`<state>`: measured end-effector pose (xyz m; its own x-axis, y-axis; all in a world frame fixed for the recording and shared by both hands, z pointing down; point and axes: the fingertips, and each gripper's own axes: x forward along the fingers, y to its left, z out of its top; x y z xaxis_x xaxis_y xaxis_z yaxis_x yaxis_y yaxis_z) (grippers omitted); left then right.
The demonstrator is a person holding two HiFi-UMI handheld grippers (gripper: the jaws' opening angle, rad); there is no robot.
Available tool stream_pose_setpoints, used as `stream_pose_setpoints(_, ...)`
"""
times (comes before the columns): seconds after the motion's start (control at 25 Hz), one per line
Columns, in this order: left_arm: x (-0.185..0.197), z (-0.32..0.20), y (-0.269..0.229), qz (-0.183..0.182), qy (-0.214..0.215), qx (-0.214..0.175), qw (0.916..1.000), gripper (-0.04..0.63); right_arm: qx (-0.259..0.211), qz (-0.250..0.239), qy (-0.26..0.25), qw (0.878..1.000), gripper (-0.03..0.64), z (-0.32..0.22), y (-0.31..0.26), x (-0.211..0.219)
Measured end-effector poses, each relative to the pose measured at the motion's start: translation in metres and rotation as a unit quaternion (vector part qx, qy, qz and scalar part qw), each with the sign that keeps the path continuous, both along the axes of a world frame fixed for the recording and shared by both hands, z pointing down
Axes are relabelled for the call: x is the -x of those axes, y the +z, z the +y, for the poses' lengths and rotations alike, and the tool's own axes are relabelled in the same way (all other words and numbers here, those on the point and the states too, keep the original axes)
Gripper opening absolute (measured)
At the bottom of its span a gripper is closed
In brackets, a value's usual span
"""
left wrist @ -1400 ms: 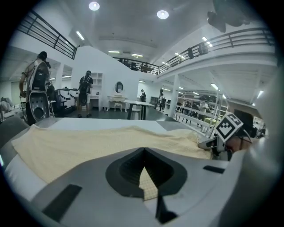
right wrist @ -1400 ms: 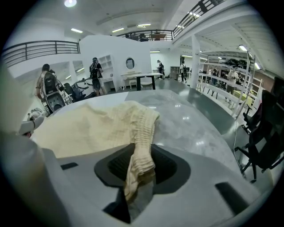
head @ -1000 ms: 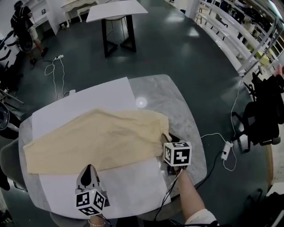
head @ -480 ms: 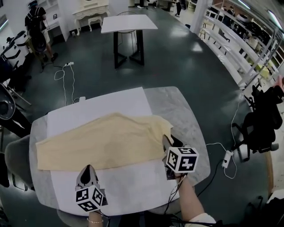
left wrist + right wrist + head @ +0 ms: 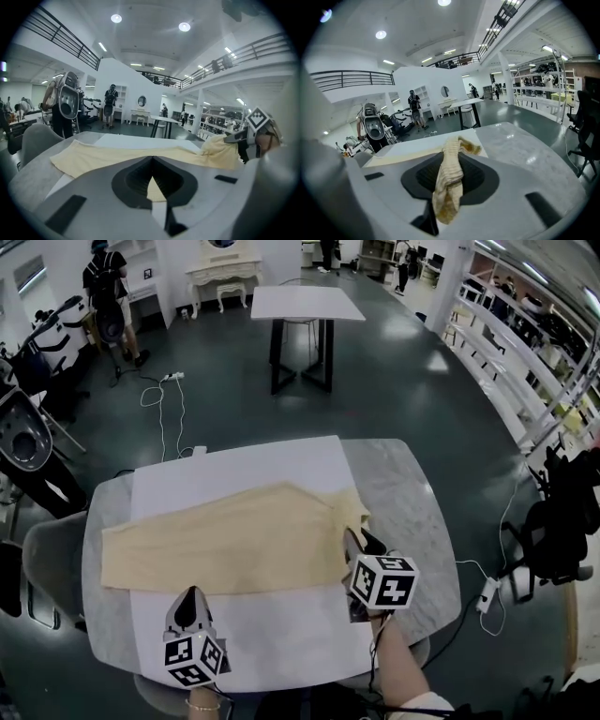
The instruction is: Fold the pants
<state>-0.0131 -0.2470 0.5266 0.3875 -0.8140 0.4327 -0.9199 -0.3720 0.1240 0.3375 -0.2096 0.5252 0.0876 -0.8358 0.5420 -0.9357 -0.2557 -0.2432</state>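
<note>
Lower left, the left gripper (image 5: 190, 604), jaws pressed together and empty, hovers near the pants (image 5: 225, 540). They are limp, light cloth spread across the table (image 5: 412, 512), and are best taken at the edges. Right of centre, the right gripper (image 5: 354, 545) pinches their ribbed corner (image 5: 449, 178); only its own view shows that bunched fabric between the jaws.

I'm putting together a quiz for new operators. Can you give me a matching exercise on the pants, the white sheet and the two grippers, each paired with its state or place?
Things:
1. pants
2. white sheet
3. right gripper
4. left gripper

States or places:
a. jaws together, holding nothing
b. lies on the table, under the garment
c. pale yellow, spread across the table
d. clamped on a bunched end of fabric

Pairs: 1-c, 2-b, 3-d, 4-a
</note>
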Motion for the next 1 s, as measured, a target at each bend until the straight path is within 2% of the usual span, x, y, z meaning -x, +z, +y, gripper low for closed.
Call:
stream_pose_setpoints(0.24, 0.03, -0.001, 0.002, 0.012, -0.009, 0.002, 0.9999, 0.0, -0.034, -0.061, -0.019, 0.997, 0.084, -0.014, -0.015, 0.044)
stream_pose_setpoints(0.64, 0.089, 0.007, -0.006, 0.025, -0.009, -0.006, 0.9996, 0.0, -0.027, -0.024, -0.039, 0.999, 0.086, -0.023, -0.026, 0.12)
stream_pose_setpoints(1.0, 0.166, 0.001, -0.02, 0.032, -0.058, -0.011, 0.9977, 0.0, -0.038, -0.01, -0.079, 0.996, 0.086, -0.051, -0.055, 0.192)
